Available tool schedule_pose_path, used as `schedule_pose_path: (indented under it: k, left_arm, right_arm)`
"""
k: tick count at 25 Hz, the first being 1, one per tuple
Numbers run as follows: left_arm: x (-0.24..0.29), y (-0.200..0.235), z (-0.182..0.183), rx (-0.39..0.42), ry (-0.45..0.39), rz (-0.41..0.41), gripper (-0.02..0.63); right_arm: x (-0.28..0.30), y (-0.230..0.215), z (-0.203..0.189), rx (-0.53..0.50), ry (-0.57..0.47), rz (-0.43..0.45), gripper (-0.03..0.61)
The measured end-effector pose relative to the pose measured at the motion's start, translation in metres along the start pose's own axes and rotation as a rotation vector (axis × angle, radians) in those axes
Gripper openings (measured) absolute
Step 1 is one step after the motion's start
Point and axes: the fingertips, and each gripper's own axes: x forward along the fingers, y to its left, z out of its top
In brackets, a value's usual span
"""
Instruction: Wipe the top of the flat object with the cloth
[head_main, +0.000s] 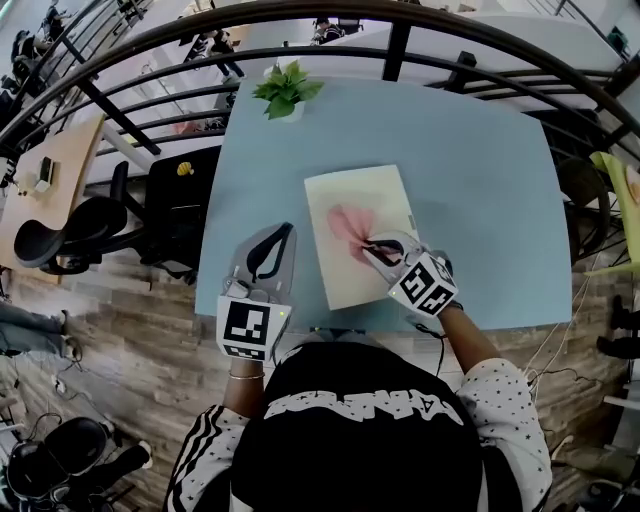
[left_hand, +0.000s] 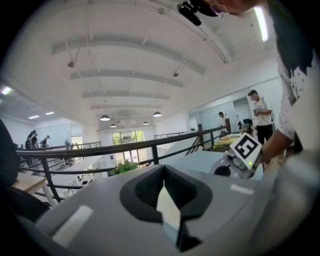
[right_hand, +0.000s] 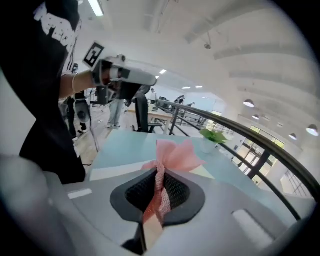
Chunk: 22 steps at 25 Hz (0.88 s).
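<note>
1. Fingers of the right gripper (right_hand: 158, 192) are pressed together on the pink cloth (head_main: 347, 220). A twisted neck of the fabric runs between them, and the rest fans out beyond the tips.
2. That cloth lies spread on top of the flat object (head_main: 365, 185), a cream-coloured board. It sits about mid-length on the board, where the right gripper reaches in from the near right.
3. The board lies flat on the light blue table (head_main: 480, 170), closer to the person's edge than to the far one. Its long sides run away from the person at a slight slant.
4. The left gripper (head_main: 286, 232) has its fingers closed on each other with nothing held; its own view shows only a thin pale sliver along the seam.
5. This left gripper is over the near left part of the table, near the board's left edge but apart from it, and well clear of the cloth. Whether it rests on the tabletop cannot be told.
6. A small potted plant (head_main: 287, 90) stands at the table's far edge, well apart from the board.
7. A black chair (head_main: 180, 205) stands left of the table on a wooden floor (head_main: 110, 340), and a dark railing (head_main: 400, 45) curves past the far side.
</note>
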Motion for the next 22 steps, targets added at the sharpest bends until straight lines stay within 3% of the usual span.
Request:
schedule_pose_path:
  k: [3,6,14,22]
  left_arm:
    - [-0.005,0.005,0.0,0.005,0.002,0.025,0.0]
    - [-0.01,0.014,0.0,0.007,0.007,0.057,0.0]
    - [-0.035,0.038,-0.005,-0.003,0.025,0.157,0.0]
    - [-0.054,0.049,-0.016,-0.022,0.06,0.216,0.0]
  right_arm:
    - [-0.004,-0.045,0.008,0.064,-0.038,-0.102,0.028]
    - [0.004,-0.079,0.015,0.076,-0.042,-0.146,0.028]
    - [0.064,-0.123,0.001,-0.006,0.069,-0.134,0.028]
    - [0.107,-0.128,-0.021,-0.016,0.174,-0.085,0.028]
